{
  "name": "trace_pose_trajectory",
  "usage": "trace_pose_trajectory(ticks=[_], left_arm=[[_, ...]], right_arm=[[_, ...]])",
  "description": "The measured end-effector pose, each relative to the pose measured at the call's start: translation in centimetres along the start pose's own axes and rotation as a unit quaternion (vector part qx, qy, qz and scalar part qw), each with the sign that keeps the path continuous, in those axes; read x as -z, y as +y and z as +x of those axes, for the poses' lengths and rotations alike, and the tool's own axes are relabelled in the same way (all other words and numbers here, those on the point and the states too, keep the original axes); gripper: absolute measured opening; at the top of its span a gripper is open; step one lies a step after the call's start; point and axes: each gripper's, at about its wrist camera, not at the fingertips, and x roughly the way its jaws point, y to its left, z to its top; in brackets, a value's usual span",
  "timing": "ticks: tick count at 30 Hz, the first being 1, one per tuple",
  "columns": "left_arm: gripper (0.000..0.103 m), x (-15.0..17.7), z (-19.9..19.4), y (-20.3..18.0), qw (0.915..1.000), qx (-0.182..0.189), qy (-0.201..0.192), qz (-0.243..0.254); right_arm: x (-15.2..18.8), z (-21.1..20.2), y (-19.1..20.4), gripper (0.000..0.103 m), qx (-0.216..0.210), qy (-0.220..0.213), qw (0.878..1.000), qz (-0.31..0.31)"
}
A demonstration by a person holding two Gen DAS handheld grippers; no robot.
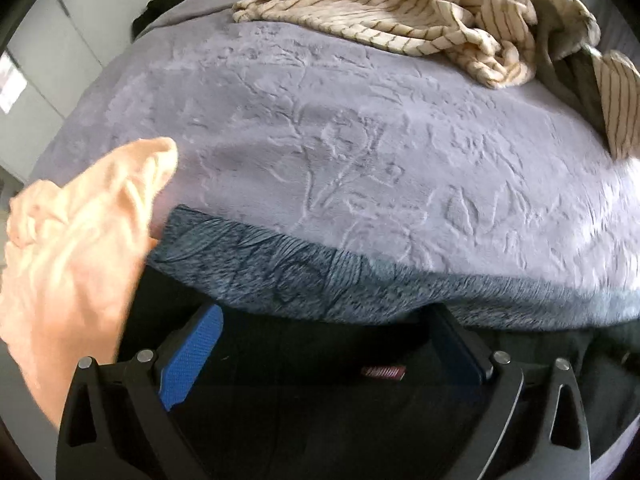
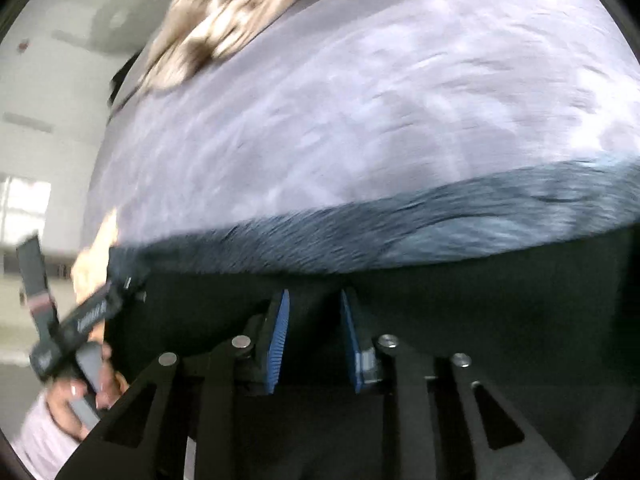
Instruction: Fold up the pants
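Black pants (image 1: 320, 400) at bed edge, striped garment (image 1: 400, 12) beyond, peach cloth (image 1: 80, 240) by left tongs (image 1: 328, 344)

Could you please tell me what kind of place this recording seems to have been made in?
Most likely a bedroom: a bed under a lilac embossed plush blanket, a crumpled striped garment on it, and white cabinet doors beside it.

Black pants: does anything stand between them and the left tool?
Nothing visible does: the black pants lie right under the open left tool. The peach cloth is off to the left side, not between.
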Motion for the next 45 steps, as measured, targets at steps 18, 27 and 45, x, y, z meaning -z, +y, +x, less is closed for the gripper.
trace_pose_trajectory(ticks=[18, 27, 45], left_arm=[[0.102, 8.8, -9.1, -14.4, 0.9844, 0.095, 0.046, 0.141], [0.102, 9.5, -11.3, -27.9, 0.9677, 0.137, 0.042, 0.207], [0.102, 12.6, -8.8, -43.4, 0.9613, 0.117, 0.059, 0.243]], right_arm=[[10.2, -11.3, -10.9, 0.047, -0.028, -0.015, 0.993, 0.113], [10.9, -19.6, -25.1, 0.047, -0.015, -0.112, 0.964, 0.242], [7.7, -22.3, -39.7, 0.012, -0.037, -0.169, 0.924, 0.342]])
